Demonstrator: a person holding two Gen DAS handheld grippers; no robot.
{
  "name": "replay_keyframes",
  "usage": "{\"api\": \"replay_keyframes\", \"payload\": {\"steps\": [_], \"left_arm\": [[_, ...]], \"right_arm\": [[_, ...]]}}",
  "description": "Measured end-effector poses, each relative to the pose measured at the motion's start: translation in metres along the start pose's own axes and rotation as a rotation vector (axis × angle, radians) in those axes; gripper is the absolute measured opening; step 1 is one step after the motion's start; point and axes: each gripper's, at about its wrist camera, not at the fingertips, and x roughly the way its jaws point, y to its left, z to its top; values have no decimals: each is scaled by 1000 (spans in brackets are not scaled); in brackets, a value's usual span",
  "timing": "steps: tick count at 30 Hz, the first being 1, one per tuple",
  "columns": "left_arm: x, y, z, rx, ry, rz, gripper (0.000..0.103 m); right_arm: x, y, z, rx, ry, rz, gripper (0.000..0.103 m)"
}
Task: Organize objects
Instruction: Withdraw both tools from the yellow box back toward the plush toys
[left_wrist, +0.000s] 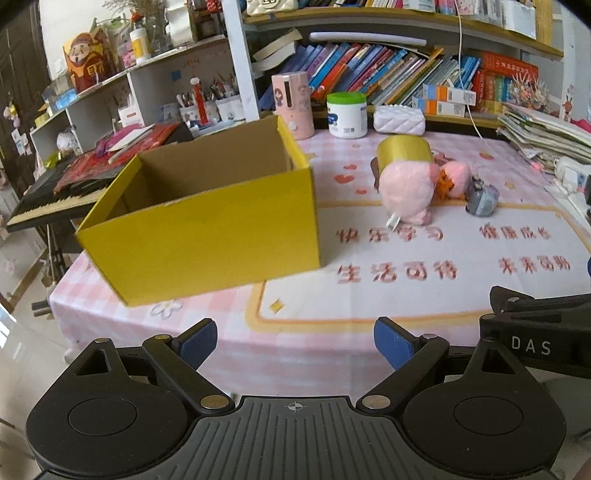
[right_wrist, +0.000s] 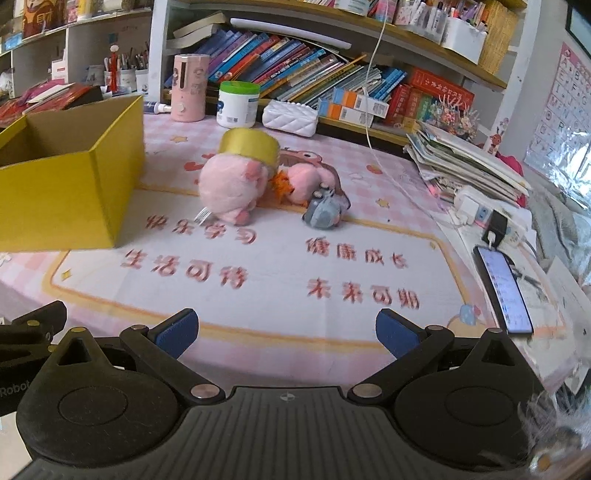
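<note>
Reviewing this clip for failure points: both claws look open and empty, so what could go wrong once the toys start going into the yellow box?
1. The large pink plush touches the gold tape roll and the smaller pink toy; grabbing one may drag the others.
2. The yellow box sits near the table's left edge; a nudge could push it off.
3. The phone lies close to the right claw.

Left gripper (left_wrist: 295, 345) & right gripper (right_wrist: 287, 334) both hung over the table's near edge, side by side, fingers wide apart, holding nothing.
</note>
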Motion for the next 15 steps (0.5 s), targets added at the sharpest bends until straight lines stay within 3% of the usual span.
{"api": "replay_keyframes", "payload": {"steps": [8,15], "left_arm": [[26,-36,30,-45,4,26,94],[44,-63,51,-103,7,60,94]], "right_arm": [[38,-33,32,-44,-13,34,103],[69,-64,59,-60,-45,118,101]]}}
